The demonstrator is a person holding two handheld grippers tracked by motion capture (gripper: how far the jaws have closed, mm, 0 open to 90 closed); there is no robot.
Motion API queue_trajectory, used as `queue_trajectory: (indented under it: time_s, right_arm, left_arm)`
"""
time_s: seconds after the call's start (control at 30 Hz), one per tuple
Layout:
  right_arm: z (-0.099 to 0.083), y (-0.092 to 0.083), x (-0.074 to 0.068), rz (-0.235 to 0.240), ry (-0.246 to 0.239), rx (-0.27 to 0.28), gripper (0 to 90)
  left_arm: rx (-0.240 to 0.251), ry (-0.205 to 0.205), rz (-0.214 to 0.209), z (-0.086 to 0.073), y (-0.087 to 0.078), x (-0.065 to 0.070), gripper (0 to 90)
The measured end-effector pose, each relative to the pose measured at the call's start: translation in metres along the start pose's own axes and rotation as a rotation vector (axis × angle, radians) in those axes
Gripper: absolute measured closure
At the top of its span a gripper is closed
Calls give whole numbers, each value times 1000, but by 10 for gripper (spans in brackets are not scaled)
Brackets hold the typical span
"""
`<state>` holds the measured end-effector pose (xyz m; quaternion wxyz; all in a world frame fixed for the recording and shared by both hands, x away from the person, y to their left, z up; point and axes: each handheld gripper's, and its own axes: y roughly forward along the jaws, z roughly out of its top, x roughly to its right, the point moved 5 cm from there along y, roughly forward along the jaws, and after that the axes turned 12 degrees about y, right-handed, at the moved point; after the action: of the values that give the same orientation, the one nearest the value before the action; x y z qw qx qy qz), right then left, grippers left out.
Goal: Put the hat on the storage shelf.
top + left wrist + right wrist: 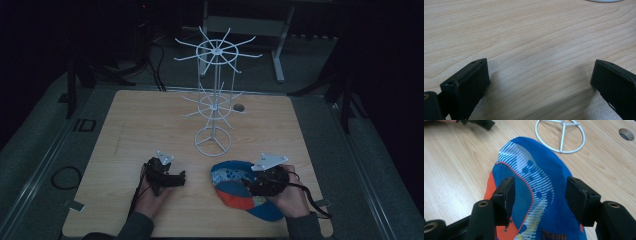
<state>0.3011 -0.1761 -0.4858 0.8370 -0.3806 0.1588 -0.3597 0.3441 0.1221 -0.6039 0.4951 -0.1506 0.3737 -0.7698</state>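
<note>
Baseball cap (pixel 534 185) lies on the worktop (pixel 150 125) just before the white wire rack (pixel 214 90); right claw (pixel 540 195) is spread over it, and should be closed squarely on fabric. Left claw (pixel 540 82) is spread, empty.

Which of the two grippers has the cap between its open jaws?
The right gripper: its jaws straddle the blue-and-orange cap. The left gripper has bare table between its.

A wire stand (pixel 214 95) stood at the table's (pixel 130 125) middle, toward the far side. Nearer and to its right lay a cap (pixel 235 182). A hole (pixel 239 107) sat just right of the stand.
</note>
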Motion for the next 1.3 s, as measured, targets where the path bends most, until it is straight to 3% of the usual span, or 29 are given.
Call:
queue_trajectory:
  time_s: [0.33,0.57,0.9,1.3]
  right_arm:
    - [14,5,11,53,-38,-38,393]
    - [21,16,15,45,-59,-99,388]
    - [28,29,24,38,-64,-143,385]
    - [32,41,24,63,-73,-181,380]
  left_arm:
    - [-1,-2,0,0,0,0,24]
    - [-2,-2,0,0,0,0,24]
    - [-3,-2,-1,0,0,0,24]
    - [-3,-2,-1,0,0,0,24]
